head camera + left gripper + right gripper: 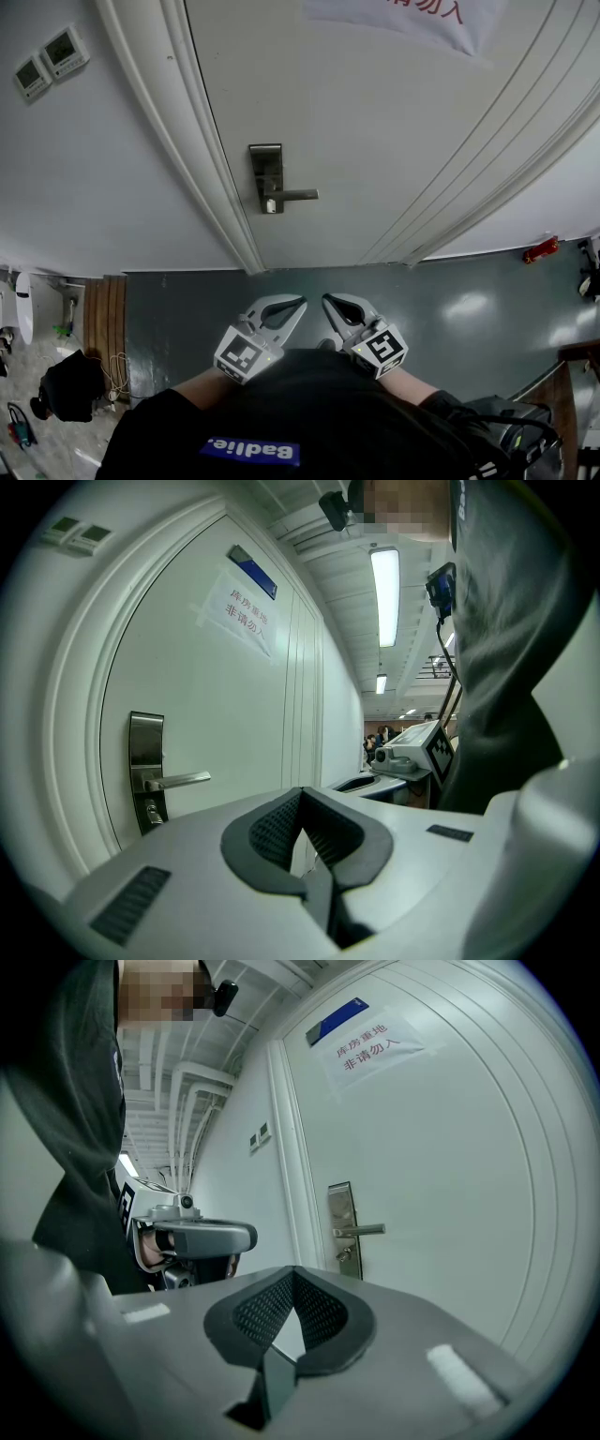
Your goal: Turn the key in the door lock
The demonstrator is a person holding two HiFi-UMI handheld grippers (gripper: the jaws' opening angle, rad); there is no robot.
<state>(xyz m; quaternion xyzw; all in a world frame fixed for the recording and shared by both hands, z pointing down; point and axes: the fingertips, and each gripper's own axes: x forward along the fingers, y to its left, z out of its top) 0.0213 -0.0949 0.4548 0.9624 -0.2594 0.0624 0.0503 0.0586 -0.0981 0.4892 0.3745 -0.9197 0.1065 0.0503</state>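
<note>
A white door (375, 112) carries a steel lock plate (266, 176) with a lever handle (298, 195) that points right. A small key (270, 207) sticks out of the plate below the lever. My left gripper (300, 304) and right gripper (326, 301) are held side by side close to my body, well short of the door, and both are shut with nothing in them. In the left gripper view the lock plate (146, 771) and key (150, 811) lie left of the shut left gripper (302, 794). In the right gripper view the plate (343, 1227) stands beyond the shut right gripper (292, 1274).
The door frame (202, 150) runs down left of the lock. Two wall control panels (52, 61) sit at the upper left. A paper sign (412, 14) hangs on the door. A black bag (70, 384) lies on the floor at the left, and a red object (541, 249) at the right.
</note>
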